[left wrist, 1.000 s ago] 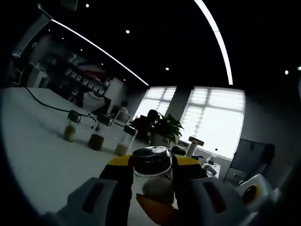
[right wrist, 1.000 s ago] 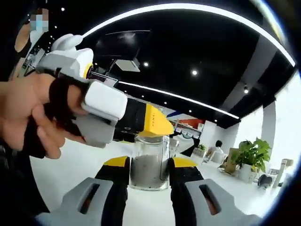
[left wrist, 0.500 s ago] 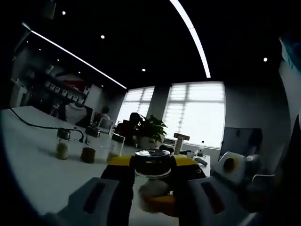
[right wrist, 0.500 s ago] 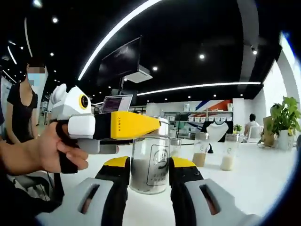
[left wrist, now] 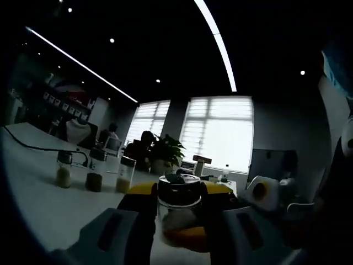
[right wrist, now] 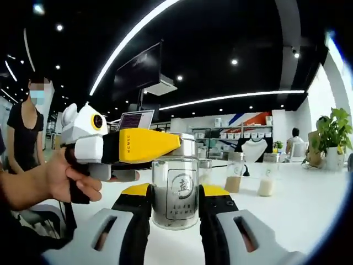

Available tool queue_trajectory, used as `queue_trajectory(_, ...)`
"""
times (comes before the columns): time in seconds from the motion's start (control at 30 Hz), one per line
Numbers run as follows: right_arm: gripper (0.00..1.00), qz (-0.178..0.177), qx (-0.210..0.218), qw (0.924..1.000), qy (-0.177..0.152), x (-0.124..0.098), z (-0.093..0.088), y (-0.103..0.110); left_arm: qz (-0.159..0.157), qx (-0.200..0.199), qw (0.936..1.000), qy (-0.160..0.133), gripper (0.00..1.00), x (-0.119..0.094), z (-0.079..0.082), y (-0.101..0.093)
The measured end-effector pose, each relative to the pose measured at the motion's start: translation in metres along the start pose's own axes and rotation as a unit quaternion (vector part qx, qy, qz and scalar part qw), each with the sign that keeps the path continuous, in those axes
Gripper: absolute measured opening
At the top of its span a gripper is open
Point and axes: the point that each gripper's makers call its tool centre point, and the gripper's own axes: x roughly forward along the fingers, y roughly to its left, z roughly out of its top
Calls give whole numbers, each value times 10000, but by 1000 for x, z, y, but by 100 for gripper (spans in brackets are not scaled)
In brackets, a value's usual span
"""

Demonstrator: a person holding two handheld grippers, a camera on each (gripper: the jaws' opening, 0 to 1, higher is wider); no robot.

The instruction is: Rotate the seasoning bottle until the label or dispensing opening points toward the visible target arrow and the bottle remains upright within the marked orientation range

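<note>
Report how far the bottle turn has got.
Done: the seasoning bottle stands upright on the white table, its label facing the right gripper view. In hand: the right gripper clamps its glass body, and the left gripper grips its lid. Left: no target arrow is visible, so I cannot confirm final alignment; both grippers must release.

Left gripper view is underexposed; backlight is received from blown-out windows (left wrist: 218, 132) at three o'clock. Right gripper view is evenly lit, with ceiling strips (right wrist: 132, 38) bowed by fisheye distortion.

Open office showroom: long white table (right wrist: 309, 204), ceiling monitor (right wrist: 139, 69), strip lights (left wrist: 216, 41)
</note>
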Motion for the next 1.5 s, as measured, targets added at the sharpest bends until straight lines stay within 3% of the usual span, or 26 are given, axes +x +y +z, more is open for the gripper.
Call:
queue_trajectory(0.07,31,-104,-78,9999,-3,0,-1,1,137,94,9999,18,34,1,-1,-1)
queue_trajectory(0.13,31,-338,-466,9983,20,0,-1,-1,284,-2,9996,58,35,2,-3,0)
queue_trajectory(0.27,31,-690,-852,9940,62,0,0,-1,567,-199,9982,66,36,3,-6,5)
queue_trajectory(0.33,32,-767,-797,9938,87,1,-1,0,549,-201,9983,60,36,3,-6,5)
queue_trajectory(0.4,32,-419,-353,9984,170,6,-8,4,642,32,9976,239,36,0,-9,11)
queue_trajectory(0.47,32,-27,-62,9999,136,8,-10,7,505,270,9979,307,35,-1,-9,12)
queue_trajectory(0.57,31,443,286,9986,-13,8,-5,12,205,285,9987,368,35,-3,-6,11)
queue_trajectory(0.63,32,857,810,9930,103,8,-6,18,-56,424,9981,434,35,-5,-4,9)
queue_trajectory(0.8,32,1075,829,9906,147,6,-3,23,-537,468,9967,401,35,-8,-2,-1)
queue_trajectory(0.9,31,767,594,9951,204,3,-3,18,-496,390,9974,354,36,-6,-4,-2)
queue_trajectory(0.97,31,292,452,9985,48,3,0,11,-281,322,9988,224,36,-2,-1,-2)
queue_trajectory(1.2,31,-647,61,9979,0,0,2,3,437,386,9978,318,35,-1,-8,-3)
queue_trajectory(1.3,31,-720,-102,9973,69,2,-2,7,698,601,9949,417,35,-2,-11,-1)
queue_trajectory(1.5,31,-844,-209,9962,61,2,-6,2,841,693,9930,452,35,-1,-11,3)
